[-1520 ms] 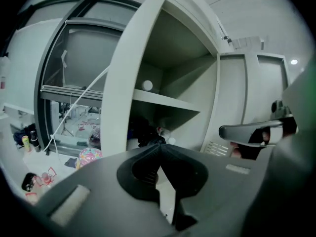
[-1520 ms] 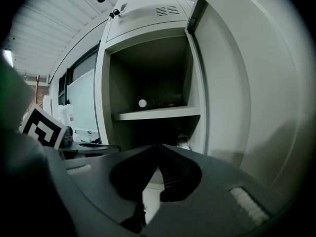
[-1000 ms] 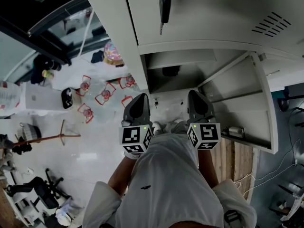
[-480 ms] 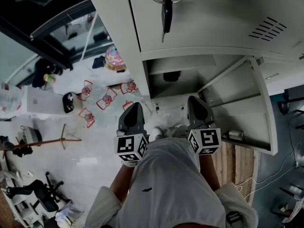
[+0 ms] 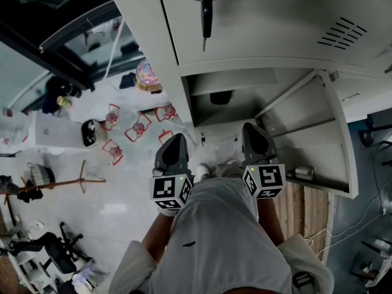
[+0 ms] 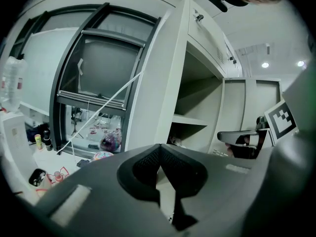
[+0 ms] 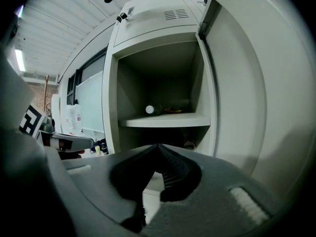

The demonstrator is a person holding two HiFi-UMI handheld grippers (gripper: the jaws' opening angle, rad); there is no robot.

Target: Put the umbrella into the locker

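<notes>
The grey locker (image 5: 263, 54) stands in front of me with its lower door (image 5: 318, 133) swung open to the right. In the right gripper view a dark, folded thing with a round white end (image 7: 150, 109) lies on the shelf (image 7: 165, 120) inside; it may be the umbrella. In the head view a dark shape (image 5: 221, 97) shows deep in the compartment. My left gripper (image 5: 177, 139) and my right gripper (image 5: 250, 128) are held side by side before the opening, both shut and empty. The jaws meet at the tips in the left gripper view (image 6: 159, 147) and the right gripper view (image 7: 158, 146).
A key (image 5: 207, 14) on a ring hangs from the closed upper door. Left of the locker, red wire frames (image 5: 136, 126), a colourful ball (image 5: 147, 76) and a fallen wooden stand (image 5: 61, 181) lie on the pale floor. A wooden pallet (image 5: 306, 207) sits at the lower right.
The left gripper has drawn back a little toward the person. The view shifted slightly and the key sits further left. The right gripper has kept still.
</notes>
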